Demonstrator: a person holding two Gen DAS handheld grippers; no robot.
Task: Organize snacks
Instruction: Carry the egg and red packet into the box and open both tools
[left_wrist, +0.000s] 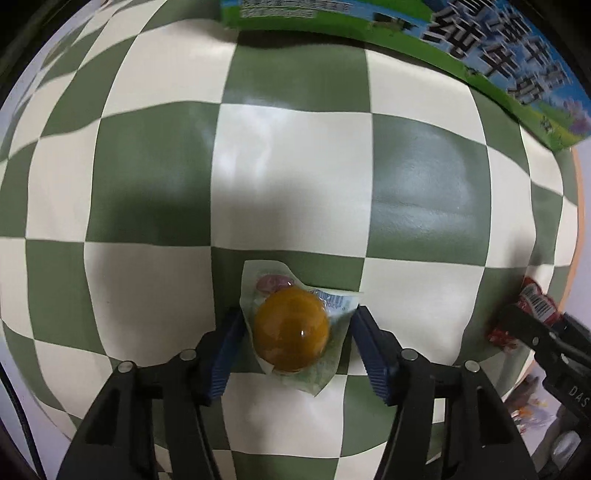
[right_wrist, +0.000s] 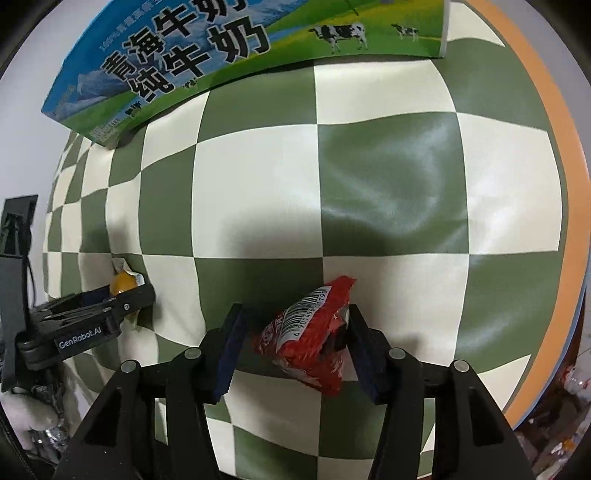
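An orange jelly cup in a clear wrapper (left_wrist: 291, 328) lies on the green-and-cream checkered cloth (left_wrist: 288, 177). My left gripper (left_wrist: 295, 325) is open around it, with its blue pads (left_wrist: 229, 343) close on both sides; gaps show. A red snack packet with a barcode (right_wrist: 310, 332) lies between the open fingers of my right gripper (right_wrist: 295, 325); the right pad touches it and the left pad stands apart. Each gripper shows in the other view: the right one (left_wrist: 532, 328) with the red packet (left_wrist: 532, 299), the left one (right_wrist: 122, 299) with the jelly cup (right_wrist: 123, 282).
A blue-and-green milk carton box (right_wrist: 221, 48) with cows printed on it lies at the far edge of the table; it also shows in the left wrist view (left_wrist: 480, 55). The table's orange rim (right_wrist: 569, 221) runs along the right side.
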